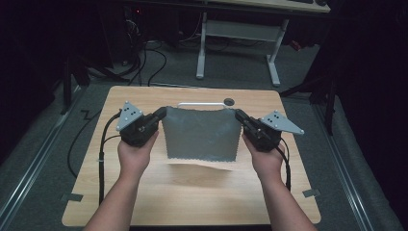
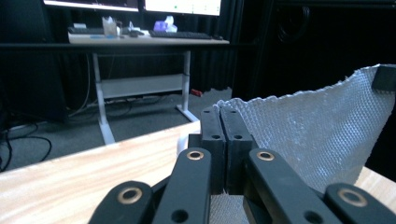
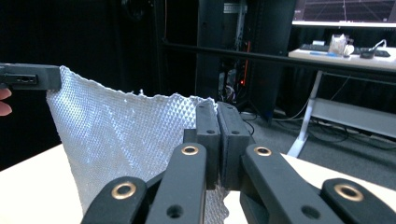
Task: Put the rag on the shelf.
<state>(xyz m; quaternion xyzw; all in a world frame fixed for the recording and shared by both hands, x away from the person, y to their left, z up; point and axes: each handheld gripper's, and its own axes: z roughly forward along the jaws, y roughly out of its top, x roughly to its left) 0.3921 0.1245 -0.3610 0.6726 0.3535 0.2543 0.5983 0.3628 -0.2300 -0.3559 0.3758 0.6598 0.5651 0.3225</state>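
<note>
A grey cloth (image 1: 201, 134) with a waffle-like weave and pinked edges is hanging in the middle of the high view, stretched between the two tongs and lifted above the wooden bench (image 1: 192, 192), its lower edge casting a shadow on the wood just below. The left tongs (image 1: 161, 113) are pinching its upper left corner, jaws pressed together on the fabric, and the right tongs (image 1: 239, 114) are clamping its upper right corner in the same way. In the left gripper view the cloth (image 2: 322, 135) is spreading toward the right of the frame, up to the other tongs at the upper right edge. Behind the cloth, a white handle-like bar (image 1: 201, 104) is lying near the bench's far edge, with a small dark round hole (image 1: 228, 101) just to its right. A white-legged desk (image 1: 240, 43) is standing on the grey floor at the top of the frame.
</note>
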